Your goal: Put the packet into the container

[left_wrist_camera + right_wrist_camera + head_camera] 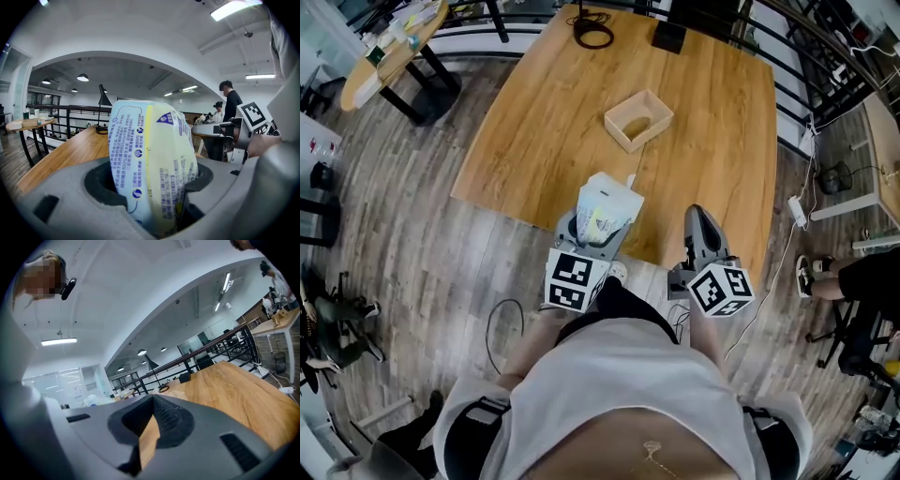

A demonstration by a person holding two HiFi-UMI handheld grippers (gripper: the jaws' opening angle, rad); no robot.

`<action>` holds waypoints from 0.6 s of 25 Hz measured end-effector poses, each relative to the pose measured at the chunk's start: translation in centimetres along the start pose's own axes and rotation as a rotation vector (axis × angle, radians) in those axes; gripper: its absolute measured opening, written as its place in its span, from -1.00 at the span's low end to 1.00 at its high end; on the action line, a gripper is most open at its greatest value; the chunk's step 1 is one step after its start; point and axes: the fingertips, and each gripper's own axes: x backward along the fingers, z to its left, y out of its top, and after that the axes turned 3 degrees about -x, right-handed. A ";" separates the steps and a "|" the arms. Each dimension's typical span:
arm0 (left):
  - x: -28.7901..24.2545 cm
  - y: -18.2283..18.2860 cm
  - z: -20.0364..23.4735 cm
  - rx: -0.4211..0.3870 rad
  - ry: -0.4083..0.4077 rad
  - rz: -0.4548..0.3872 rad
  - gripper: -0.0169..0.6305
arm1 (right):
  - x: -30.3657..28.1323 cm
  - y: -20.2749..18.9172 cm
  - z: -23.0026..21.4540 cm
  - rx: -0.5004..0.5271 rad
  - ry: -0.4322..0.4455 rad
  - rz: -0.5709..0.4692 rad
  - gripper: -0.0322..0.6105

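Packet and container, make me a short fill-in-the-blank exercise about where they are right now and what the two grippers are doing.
1. Of the two grippers, the ___ one holds the packet.
2. The container stands on the wooden ___, apart from both grippers.
3. The right gripper has its jaws together with ___ between them.
Missing words: left; table; nothing.
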 end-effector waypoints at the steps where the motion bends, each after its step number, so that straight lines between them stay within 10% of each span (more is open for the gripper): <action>1: -0.5 0.2 0.3 0.001 -0.001 0.003 0.06 | -0.4 0.1 -0.3 -0.001 -0.001 0.003 -0.87; 15: -6.6 2.7 3.5 -0.036 -0.043 0.027 0.06 | -7.1 2.6 -4.1 0.042 0.019 0.086 -0.87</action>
